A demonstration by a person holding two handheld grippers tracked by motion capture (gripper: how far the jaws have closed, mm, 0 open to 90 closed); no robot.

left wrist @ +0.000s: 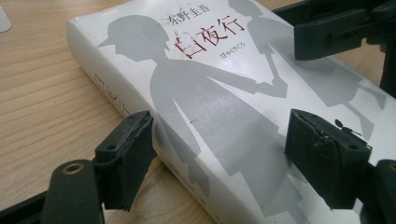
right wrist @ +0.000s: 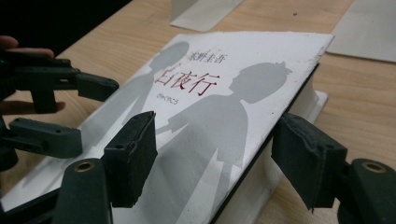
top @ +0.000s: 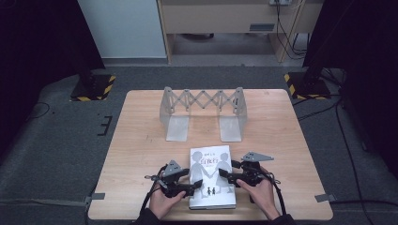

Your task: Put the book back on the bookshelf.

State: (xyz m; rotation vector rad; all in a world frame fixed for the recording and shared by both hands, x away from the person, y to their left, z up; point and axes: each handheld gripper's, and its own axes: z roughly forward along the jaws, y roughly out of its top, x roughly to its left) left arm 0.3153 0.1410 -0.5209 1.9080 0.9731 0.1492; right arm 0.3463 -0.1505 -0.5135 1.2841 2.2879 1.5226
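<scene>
A white hardcover book (top: 212,178) with grey silhouettes and red title characters lies flat near the table's front edge. My left gripper (top: 196,180) is at its spine side and stands open. In the left gripper view one jaw sits beside the spine and the other over the book's cover (left wrist: 210,93). My right gripper (top: 225,172) is open at the opposite long edge. In the right gripper view the front cover (right wrist: 210,107) is raised a little off the pages, with one jaw over it and one outside its edge. Nothing is gripped.
An expandable metal book rack (top: 202,112) with two upright end plates stands at the middle back of the wooden table (top: 141,140). Its base plates (right wrist: 364,32) lie flat just beyond the book. Black stands and cables sit on the floor at both back corners.
</scene>
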